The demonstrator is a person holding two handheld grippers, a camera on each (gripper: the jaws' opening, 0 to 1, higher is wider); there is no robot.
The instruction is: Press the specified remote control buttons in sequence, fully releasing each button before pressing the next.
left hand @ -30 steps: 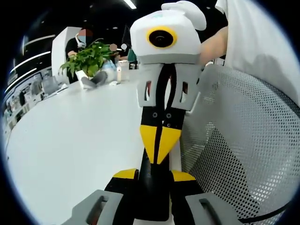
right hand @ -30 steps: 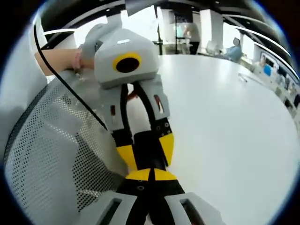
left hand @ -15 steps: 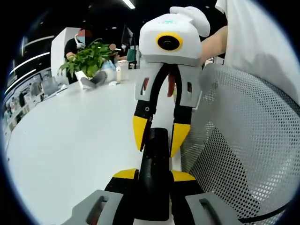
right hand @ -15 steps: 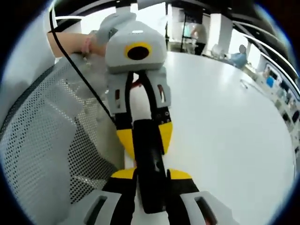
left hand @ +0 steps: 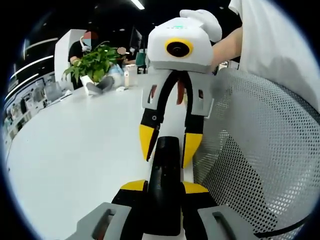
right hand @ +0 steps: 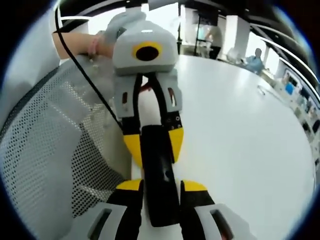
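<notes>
A slim black remote control (left hand: 164,205) lies lengthwise between the two grippers, which face each other. In the left gripper view my left gripper (left hand: 164,186) is shut on its near end, yellow tips pressed to both sides. My right gripper (left hand: 168,146) comes down from above, open, its tips straddling the remote's far end with a small gap on each side. The right gripper view shows the same from the other end: the right gripper (right hand: 161,185) is open around the remote control (right hand: 159,200), and the left gripper (right hand: 154,145) clamps it. The buttons cannot be made out.
A large white table (left hand: 75,150) spreads under the grippers. A grey mesh chair back (left hand: 260,160) stands close on one side, with a person in a white shirt (left hand: 280,45) behind it. A potted plant (left hand: 95,62) and seated people are at the table's far end.
A second ago my right gripper's tips were shut together over the remote. They have since opened and now flank its end. The left gripper's hold is unchanged.
</notes>
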